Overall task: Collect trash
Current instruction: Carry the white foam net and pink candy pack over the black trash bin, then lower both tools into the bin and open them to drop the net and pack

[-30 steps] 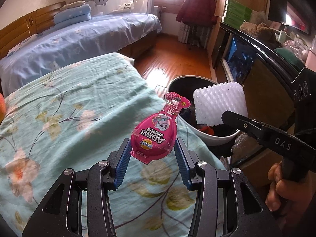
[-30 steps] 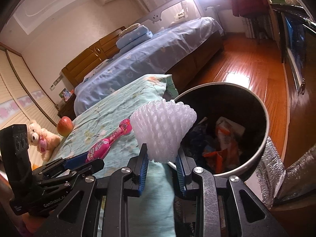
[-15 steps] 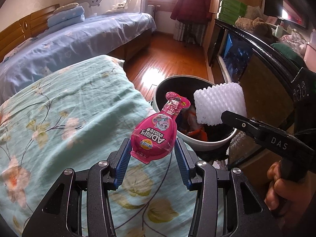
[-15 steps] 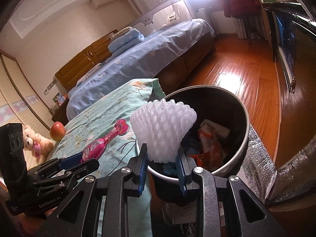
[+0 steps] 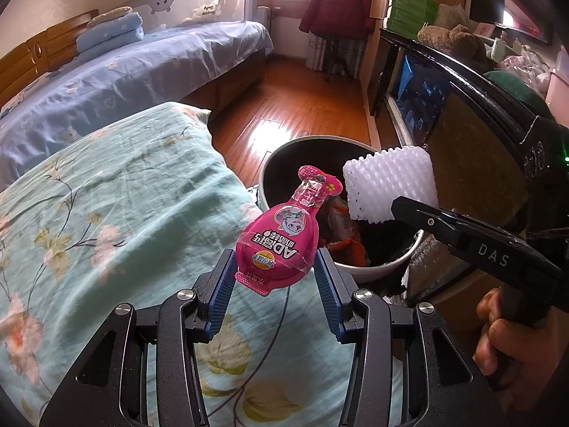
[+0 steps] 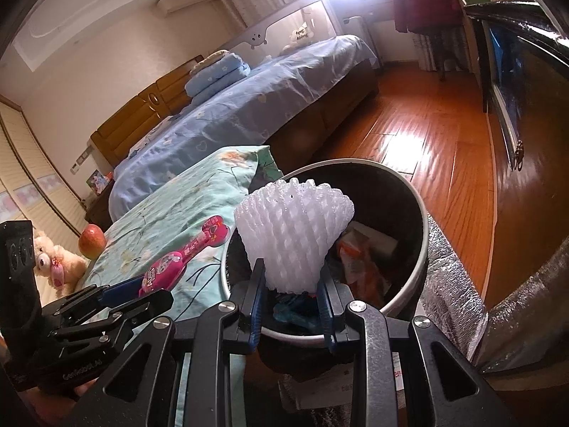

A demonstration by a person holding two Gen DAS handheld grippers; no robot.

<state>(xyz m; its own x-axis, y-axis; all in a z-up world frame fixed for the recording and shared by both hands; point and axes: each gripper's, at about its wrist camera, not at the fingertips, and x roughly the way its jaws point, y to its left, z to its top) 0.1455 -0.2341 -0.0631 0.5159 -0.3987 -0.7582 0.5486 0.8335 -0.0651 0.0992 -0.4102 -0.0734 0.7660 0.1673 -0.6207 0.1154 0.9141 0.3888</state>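
My left gripper (image 5: 274,273) is shut on a pink bottle-shaped drink wrapper (image 5: 281,238), held over the edge of the floral bedspread (image 5: 106,220) with its neck reaching over the bin rim. My right gripper (image 6: 292,287) is shut on a white foam fruit net (image 6: 293,235), held over the near part of the round dark trash bin (image 6: 423,242). In the left wrist view the foam net (image 5: 389,185) hangs above the trash bin (image 5: 384,270), which holds orange and white wrappers. The right wrist view shows the pink wrapper (image 6: 181,259) and left gripper (image 6: 138,293) at lower left.
A red apple (image 6: 91,241) and a teddy bear (image 6: 53,263) lie on the floral bed. A blue bed (image 5: 117,82) stands behind, with wooden floor (image 6: 426,135) beside it. A dark cabinet (image 5: 473,149) and silver foil sheet (image 6: 451,302) flank the bin. A hand (image 5: 498,334) grips the right tool.
Both grippers have shifted toward the bin with their loads. The bin now sits more fully under the foam net, and the pink wrapper's neck overlaps its rim. Both grips are unchanged.
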